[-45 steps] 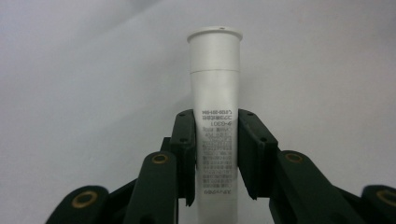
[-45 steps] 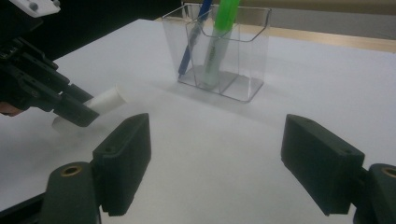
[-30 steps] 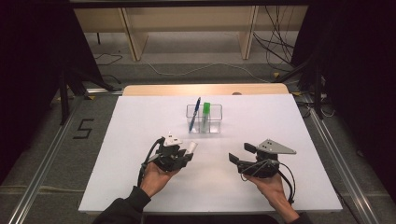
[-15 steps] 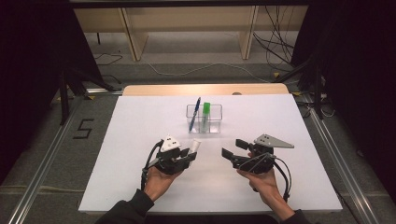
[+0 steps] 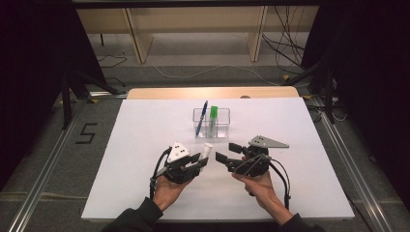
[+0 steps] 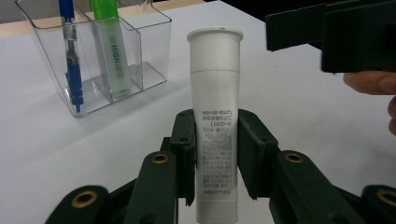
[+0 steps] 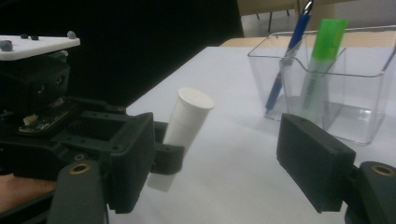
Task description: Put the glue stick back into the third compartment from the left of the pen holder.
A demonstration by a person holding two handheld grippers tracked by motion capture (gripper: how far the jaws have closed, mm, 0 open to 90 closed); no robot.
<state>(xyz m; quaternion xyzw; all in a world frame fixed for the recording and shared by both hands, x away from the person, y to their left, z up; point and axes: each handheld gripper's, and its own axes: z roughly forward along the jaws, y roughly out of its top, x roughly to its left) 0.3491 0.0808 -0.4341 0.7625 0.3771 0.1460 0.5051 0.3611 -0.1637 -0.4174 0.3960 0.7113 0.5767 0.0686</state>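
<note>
Near the front middle of the white desk (image 5: 121, 159), the left hand-held gripper (image 5: 199, 160) was clamped on a white tube (image 6: 215, 116). Just beside it, the right hand-held gripper (image 5: 228, 152) had been closing, jaws apart with nothing between them.

- Lab / recording setup, not a home.
- White board (image 5: 145, 193) as work surface on grey floor mat, metal rails (image 5: 43, 181) both sides.
- Black curtains (image 5: 34, 72) left & right.
- Loose cables (image 5: 290, 53) on floor behind, wooden frame legs (image 5: 138, 38).
- "5" (image 5: 86, 133) marked on mat.
</note>
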